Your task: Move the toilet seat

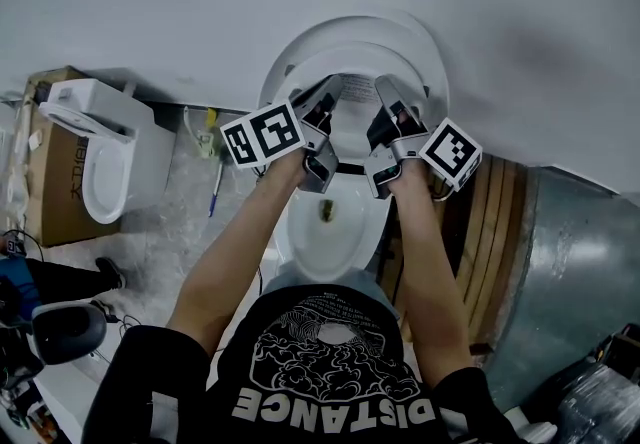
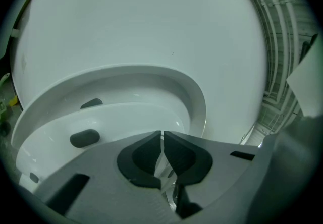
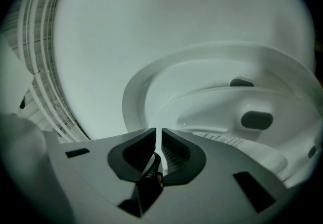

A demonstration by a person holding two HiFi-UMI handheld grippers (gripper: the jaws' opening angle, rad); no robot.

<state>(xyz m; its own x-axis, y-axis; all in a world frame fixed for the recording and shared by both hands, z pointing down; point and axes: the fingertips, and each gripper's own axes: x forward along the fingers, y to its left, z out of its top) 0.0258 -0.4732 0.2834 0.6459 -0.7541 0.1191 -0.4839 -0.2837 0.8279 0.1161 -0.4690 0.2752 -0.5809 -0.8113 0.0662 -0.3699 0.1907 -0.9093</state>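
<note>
A person is standing over a white toilet bowl, looking down and reaching both arms forward. The toilet seat is standing raised, leaning back toward its lid and the pale wall behind it. The left gripper is pointing at the left side of the seat's ring, and the right gripper is pointing at the right side. Both tips are lying close against the ring, though contact is hard to judge. In the left gripper view the jaws are sitting almost together, leaving a thin slit and clamping nothing visible, with the seat's underside and a dark bumper showing beyond. The right gripper view is showing its jaws likewise nearly closed. At the left, a second toilet is sitting beside a cardboard box.
</note>
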